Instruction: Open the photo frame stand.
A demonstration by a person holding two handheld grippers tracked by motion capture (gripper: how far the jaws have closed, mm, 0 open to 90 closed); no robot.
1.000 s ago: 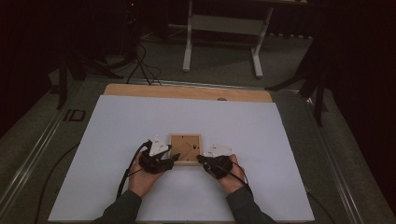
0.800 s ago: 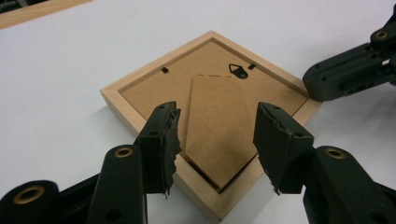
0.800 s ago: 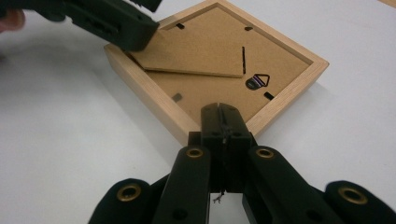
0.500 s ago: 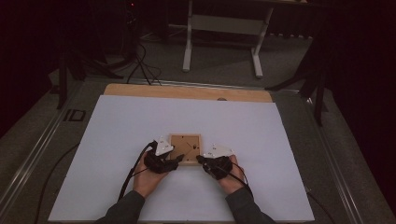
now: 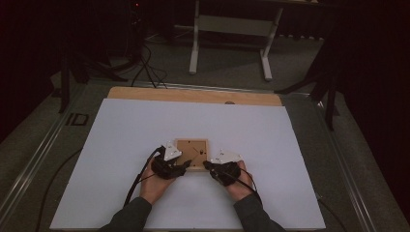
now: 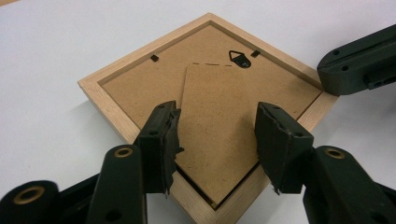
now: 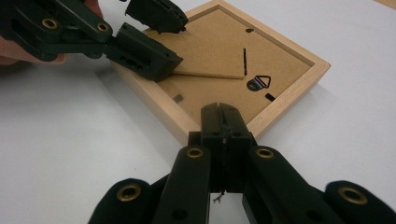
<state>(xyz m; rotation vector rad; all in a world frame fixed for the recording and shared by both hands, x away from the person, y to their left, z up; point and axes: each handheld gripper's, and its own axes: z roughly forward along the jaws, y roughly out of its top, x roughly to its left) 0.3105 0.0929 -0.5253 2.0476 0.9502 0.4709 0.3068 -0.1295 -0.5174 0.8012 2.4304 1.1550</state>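
A person is sitting at the near side of the table, and both forearms are coming in from the bottom of the high view onto a large white sheet (image 5: 145,130) that is covering most of the table top. In the middle of the near part of this sheet a small wooden picture frame (image 5: 192,153) is lying face down, so its brown backing board (image 6: 140,79) is looking upward. The left gripper (image 6: 217,140) is reaching over the near left corner of the frame with its jaws spread apart — between them the stand flap (image 6: 215,126) of the backing is showing, and this flap is lifted a little from the board at its lower end. I cannot tell if the jaw tips are touching the flap or only hanging just above it. The right gripper (image 7: 223,122) is resting at the near right edge of the frame with its two jaws pressed together, nothing between them, and the tips are lying on the wooden rim or just above it. A small metal hanger (image 7: 258,83) is sitting on the backing near the far corner in the right gripper view. Behind the sheet a strip of bare wooden board (image 5: 193,95) is showing — and further back, on the dark floor, a white table stand (image 5: 232,29) is standing.
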